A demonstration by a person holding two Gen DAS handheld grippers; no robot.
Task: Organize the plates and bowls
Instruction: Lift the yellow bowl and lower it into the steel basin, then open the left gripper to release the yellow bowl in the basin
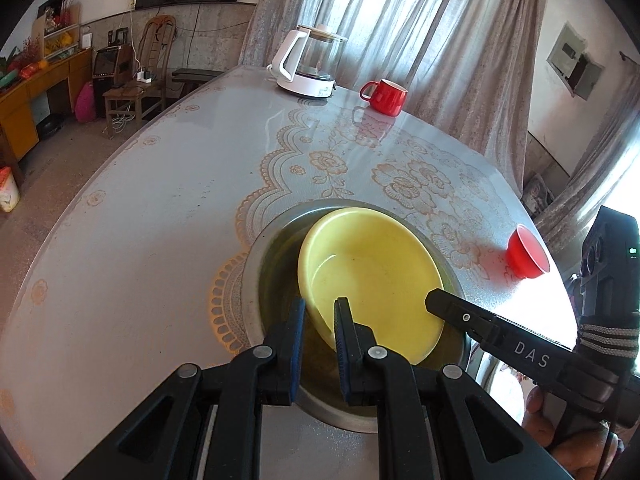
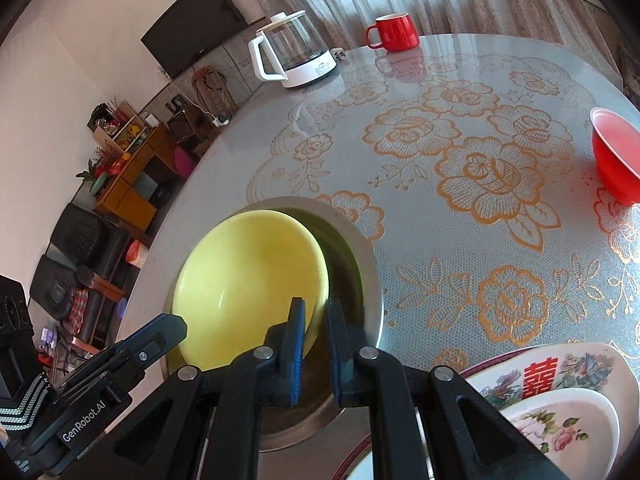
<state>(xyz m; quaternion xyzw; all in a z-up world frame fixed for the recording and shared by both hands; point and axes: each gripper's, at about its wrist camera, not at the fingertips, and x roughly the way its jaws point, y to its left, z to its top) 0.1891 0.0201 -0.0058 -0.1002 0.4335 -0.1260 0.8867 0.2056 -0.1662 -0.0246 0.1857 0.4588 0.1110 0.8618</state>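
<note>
I have both grippers on the yellow bowl (image 1: pixel 372 276), which sits tilted inside the steel bowl (image 1: pixel 256 264) on the table (image 1: pixel 140 220). My left gripper (image 1: pixel 320 332) straddles the yellow rim with a narrow gap, 1 finger inside and 1 outside; my right gripper (image 2: pixel 315 328) does the same on the opposite rim. Whether either pinches tight, I cannot tell. So 1 nesting looks nearly done. Left to gather: the red bowl (image 2: pixel 618 160), well apart at the far right, and the 2 flowered plates (image 2: pixel 560 400) stacked just beside me.
</note>
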